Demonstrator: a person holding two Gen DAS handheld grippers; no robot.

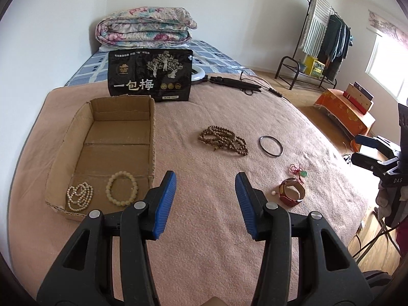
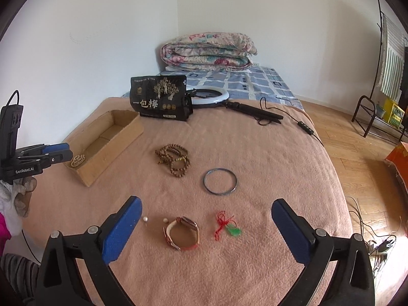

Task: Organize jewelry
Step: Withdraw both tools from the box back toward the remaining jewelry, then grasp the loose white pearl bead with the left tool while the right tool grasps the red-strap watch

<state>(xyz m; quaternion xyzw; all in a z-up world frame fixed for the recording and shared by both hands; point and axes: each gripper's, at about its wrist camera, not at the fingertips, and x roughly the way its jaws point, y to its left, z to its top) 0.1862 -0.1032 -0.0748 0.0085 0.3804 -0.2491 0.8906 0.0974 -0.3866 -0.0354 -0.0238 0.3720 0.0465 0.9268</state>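
In the left wrist view, the box point(image 1: 102, 153) sits at left on the bed point(image 1: 204, 255), holding 2 pieces: pearls point(image 1: 79, 195) and a pale bracelet point(image 1: 122, 188) at its near end. The left gripper point(image 1: 205, 191) hangs just right of the box, jaws part open with nothing between them. Right of it lie the brown beads point(image 1: 223, 140), the bangle point(image 1: 270, 145), the red cord charm point(image 1: 298, 171) and the watch point(image 1: 292, 191).

In the right wrist view, the right gripper point(image 2: 206, 219) has its jaws spread wide and empty. 2 loose pearls point(image 2: 145, 219) lie just right of the left jaw, the watch point(image 2: 184, 232) sits between the jaws, left of centre, and the charm point(image 2: 228, 225) right of it.

Risks, as I judge them: with watch and charm both inside the span, closing could catch the cord too, or tip the watch over. The thin cord may slip on the soft blanket. The tiny pearls could be nudged away and lost in the pile.
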